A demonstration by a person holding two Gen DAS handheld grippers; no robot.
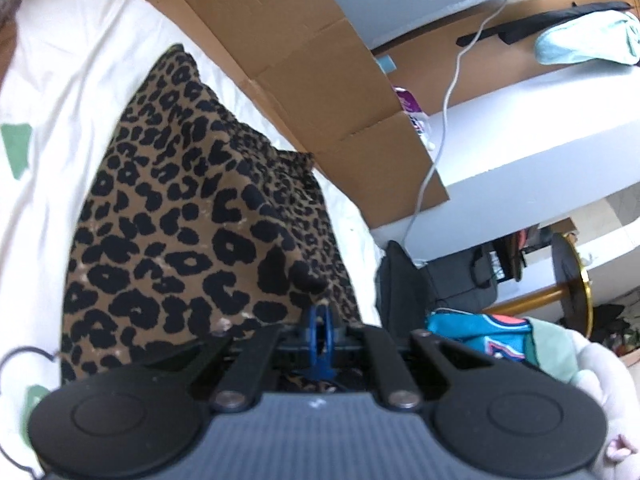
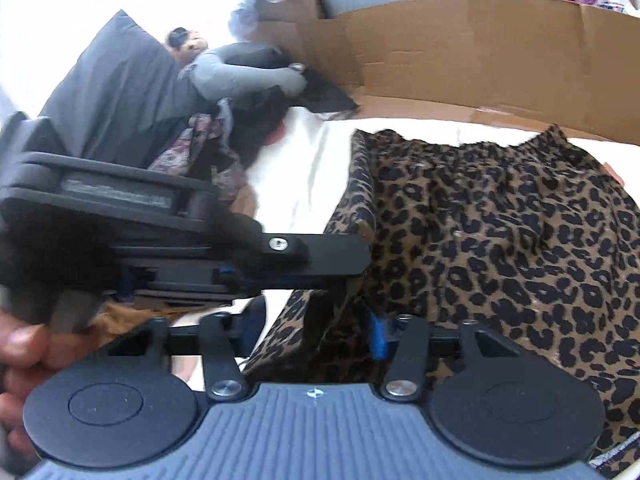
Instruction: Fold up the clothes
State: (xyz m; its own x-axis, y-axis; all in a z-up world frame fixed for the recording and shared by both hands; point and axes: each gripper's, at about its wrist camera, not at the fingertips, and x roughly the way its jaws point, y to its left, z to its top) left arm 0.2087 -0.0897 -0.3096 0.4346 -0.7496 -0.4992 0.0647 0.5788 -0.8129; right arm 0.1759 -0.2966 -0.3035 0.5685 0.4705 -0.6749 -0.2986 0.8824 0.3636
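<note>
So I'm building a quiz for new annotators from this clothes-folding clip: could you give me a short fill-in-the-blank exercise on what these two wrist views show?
1. The garment being folded has a ____ print.
2. The left claw is ____ on that garment's fabric.
3. The garment lies on a ____ bedsheet.
4. Behind the bed stands a flattened brown ____ box.

Missing words: leopard; shut; white; cardboard

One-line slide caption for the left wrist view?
Left gripper shut on leopard-print garment, lifted over the white sheet.
</note>
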